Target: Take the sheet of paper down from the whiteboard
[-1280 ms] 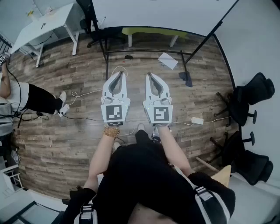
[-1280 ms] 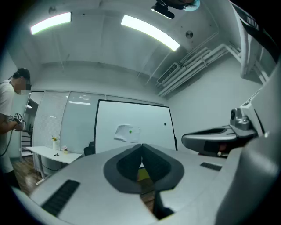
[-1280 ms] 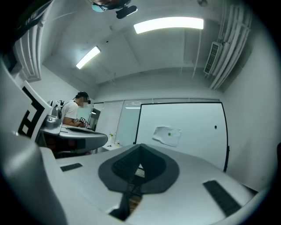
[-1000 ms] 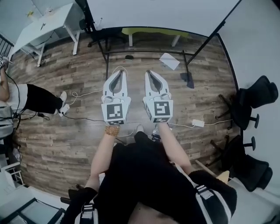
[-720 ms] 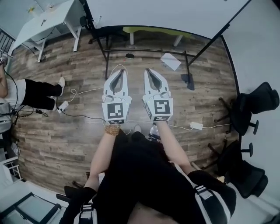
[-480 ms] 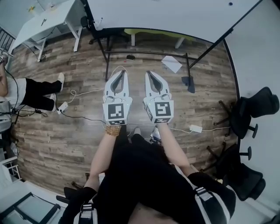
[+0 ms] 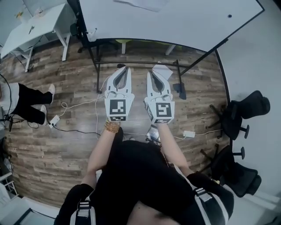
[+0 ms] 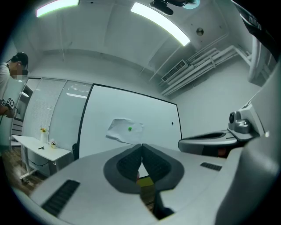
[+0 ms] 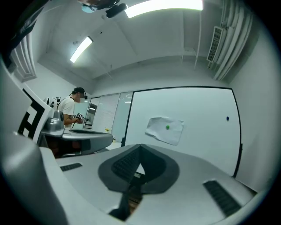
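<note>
A crumpled white sheet of paper (image 8: 125,130) hangs on the whiteboard (image 8: 153,118), pinned by a small green magnet (image 8: 130,128). The right gripper view shows the same sheet (image 9: 164,129) and magnet (image 9: 167,127) ahead of the jaws, still some way off. In the head view only the sheet's lower edge (image 7: 140,3) shows at the top of the board (image 7: 175,22). My left gripper (image 7: 121,67) and right gripper (image 7: 152,72) are held side by side, pointing level at the board. Both are shut and hold nothing.
The whiteboard stand's black legs and crossbar (image 7: 131,63) lie just ahead on the wood floor. A loose sheet (image 7: 163,70) lies on the floor by the right gripper. A person (image 7: 26,99) stands at left near a white table (image 7: 30,26). Office chairs (image 7: 243,112) sit at right; cables (image 7: 79,103) cross the floor.
Both grippers and the view have moved forward toward the whiteboard. The stand is now right under the fingertips, and the paper's edge has come into the head view. Both jaws stayed shut.
</note>
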`<action>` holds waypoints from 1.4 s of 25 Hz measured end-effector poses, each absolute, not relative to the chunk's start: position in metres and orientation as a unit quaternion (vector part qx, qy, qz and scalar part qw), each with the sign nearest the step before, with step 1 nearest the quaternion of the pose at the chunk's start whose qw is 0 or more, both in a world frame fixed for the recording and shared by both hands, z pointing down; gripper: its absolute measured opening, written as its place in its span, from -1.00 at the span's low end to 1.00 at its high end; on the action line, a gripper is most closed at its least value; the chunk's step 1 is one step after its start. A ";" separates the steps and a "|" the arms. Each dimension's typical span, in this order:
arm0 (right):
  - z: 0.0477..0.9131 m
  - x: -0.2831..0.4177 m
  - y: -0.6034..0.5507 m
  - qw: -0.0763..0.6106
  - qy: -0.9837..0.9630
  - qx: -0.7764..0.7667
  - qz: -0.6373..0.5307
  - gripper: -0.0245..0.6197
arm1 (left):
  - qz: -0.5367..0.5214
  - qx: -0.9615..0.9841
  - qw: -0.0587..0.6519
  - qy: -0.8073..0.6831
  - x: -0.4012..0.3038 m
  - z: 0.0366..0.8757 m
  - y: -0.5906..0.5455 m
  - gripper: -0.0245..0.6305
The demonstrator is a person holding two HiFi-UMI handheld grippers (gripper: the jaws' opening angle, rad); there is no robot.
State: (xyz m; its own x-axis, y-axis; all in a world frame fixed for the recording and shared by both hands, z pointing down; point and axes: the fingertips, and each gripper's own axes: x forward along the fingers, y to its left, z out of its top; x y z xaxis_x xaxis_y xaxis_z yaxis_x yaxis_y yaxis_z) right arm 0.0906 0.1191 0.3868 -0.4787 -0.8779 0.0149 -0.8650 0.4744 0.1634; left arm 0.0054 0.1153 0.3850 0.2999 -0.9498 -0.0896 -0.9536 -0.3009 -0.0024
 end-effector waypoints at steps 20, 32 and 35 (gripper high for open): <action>0.391 0.066 0.003 0.050 -0.829 0.554 -0.066 -0.93 | 0.014 -0.826 0.014 0.564 -0.039 0.395 -0.013 -0.89; 0.384 0.088 -0.122 0.013 -0.858 0.511 -0.057 -0.93 | -0.006 -0.780 0.024 0.626 -0.030 0.391 -0.124 -0.89; 0.384 0.098 -0.147 0.004 -0.863 0.503 -0.051 -0.93 | -0.011 -0.770 0.029 0.637 -0.024 0.390 -0.144 -0.89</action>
State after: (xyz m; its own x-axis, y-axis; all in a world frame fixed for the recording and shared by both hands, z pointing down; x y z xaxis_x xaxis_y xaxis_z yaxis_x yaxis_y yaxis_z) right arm 0.0977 -0.1468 0.3837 -0.4942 -0.8682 -0.0444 -0.8674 0.4891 0.0914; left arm -0.0239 -0.1442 0.3896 0.1884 -0.9819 -0.0205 -0.9807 -0.1869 -0.0578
